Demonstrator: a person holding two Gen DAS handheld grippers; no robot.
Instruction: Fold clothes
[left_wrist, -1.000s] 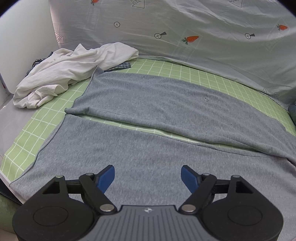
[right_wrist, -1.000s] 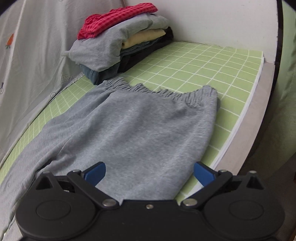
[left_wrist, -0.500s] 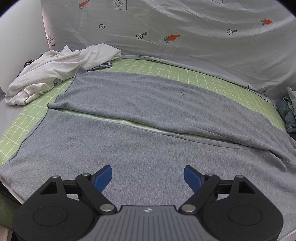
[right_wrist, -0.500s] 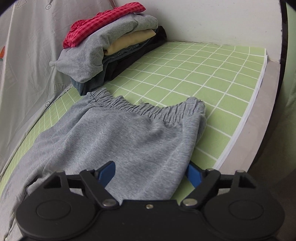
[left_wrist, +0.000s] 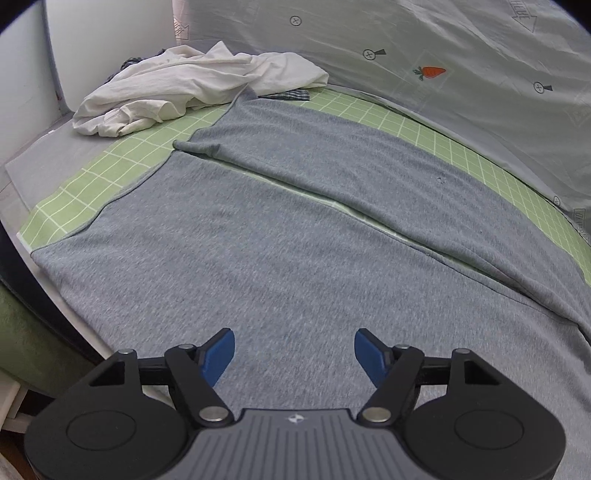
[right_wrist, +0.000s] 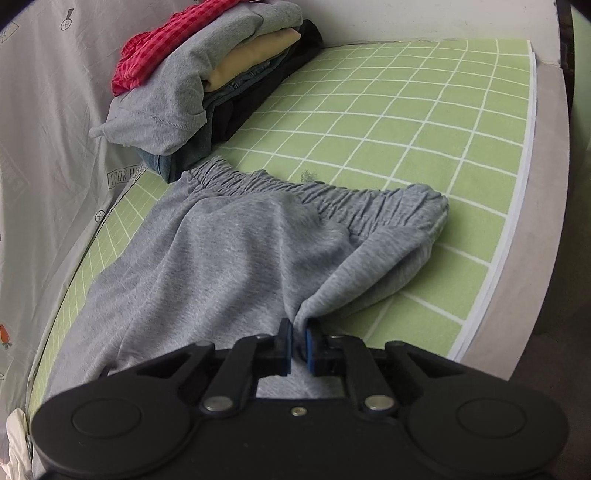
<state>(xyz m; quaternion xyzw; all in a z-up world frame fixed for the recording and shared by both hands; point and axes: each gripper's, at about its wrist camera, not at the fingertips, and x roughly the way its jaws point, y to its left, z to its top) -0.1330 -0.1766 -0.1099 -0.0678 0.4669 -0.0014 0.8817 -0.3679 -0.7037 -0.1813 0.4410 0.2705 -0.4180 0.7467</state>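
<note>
Grey trousers (right_wrist: 229, 251) pinched by just-closed right gripper (right_wrist: 298, 345); left gripper (left_wrist: 294, 354) narrowing, unclamped.

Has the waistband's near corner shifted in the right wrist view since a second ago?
Yes. The right gripper has just closed on the grey trousers, bunching that corner inward from the green mat's edge.

trouser legs (left_wrist: 295, 258) cut off at right, checked cloth (left_wrist: 291, 95) mostly hidden under white garment (left_wrist: 192, 88)
</note>
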